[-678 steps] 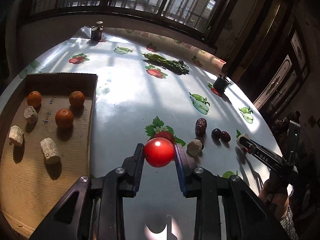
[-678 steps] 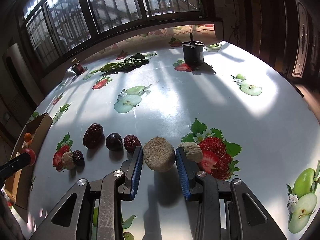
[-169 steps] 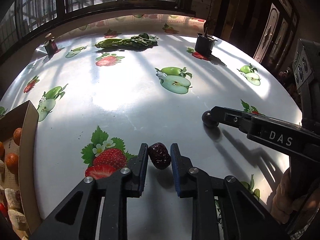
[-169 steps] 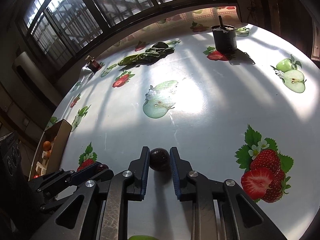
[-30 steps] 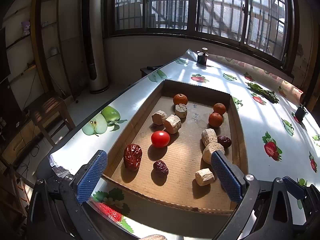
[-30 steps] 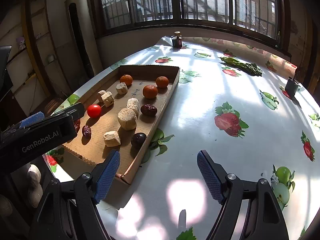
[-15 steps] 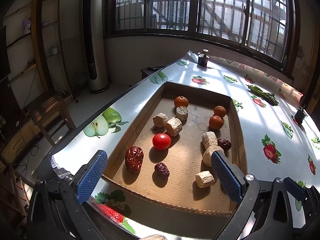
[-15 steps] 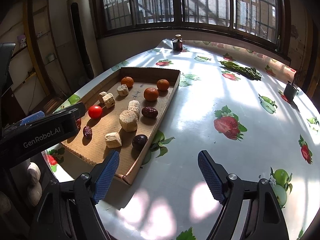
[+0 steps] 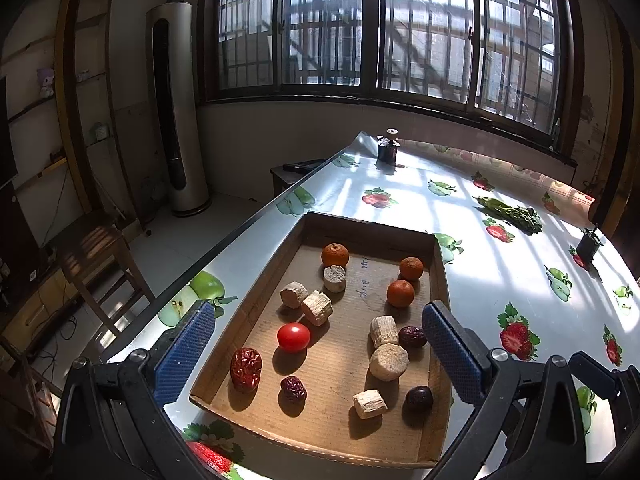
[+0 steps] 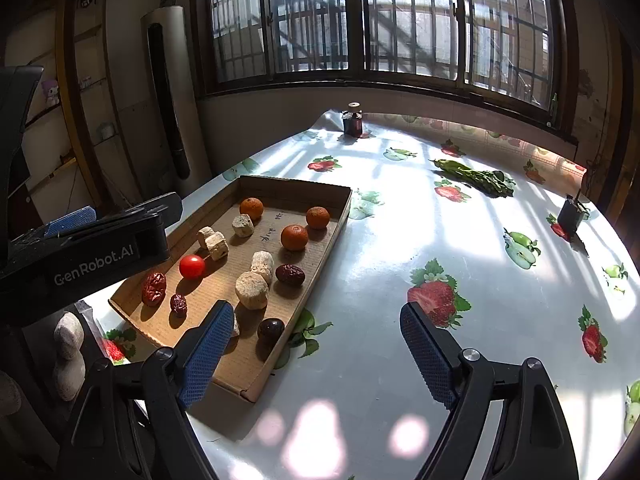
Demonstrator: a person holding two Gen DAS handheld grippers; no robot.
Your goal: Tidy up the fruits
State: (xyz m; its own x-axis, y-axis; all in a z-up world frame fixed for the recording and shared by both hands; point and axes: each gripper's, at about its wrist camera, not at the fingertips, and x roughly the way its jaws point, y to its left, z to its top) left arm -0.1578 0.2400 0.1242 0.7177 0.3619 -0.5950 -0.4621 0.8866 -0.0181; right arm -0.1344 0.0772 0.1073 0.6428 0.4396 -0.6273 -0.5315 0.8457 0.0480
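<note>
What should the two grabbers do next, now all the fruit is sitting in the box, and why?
Probably just lift away and stop. The left gripper and right gripper are both wide open and hold nothing. The tomato, oranges, dates and pale chunks all lie inside the cardboard tray. The only loose food in view on the table is the leafy greens, which are no fruit.

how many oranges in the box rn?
3. One orange at the far left by a pale chunk; two at the far right, one just behind the other. None seem hidden.
</note>
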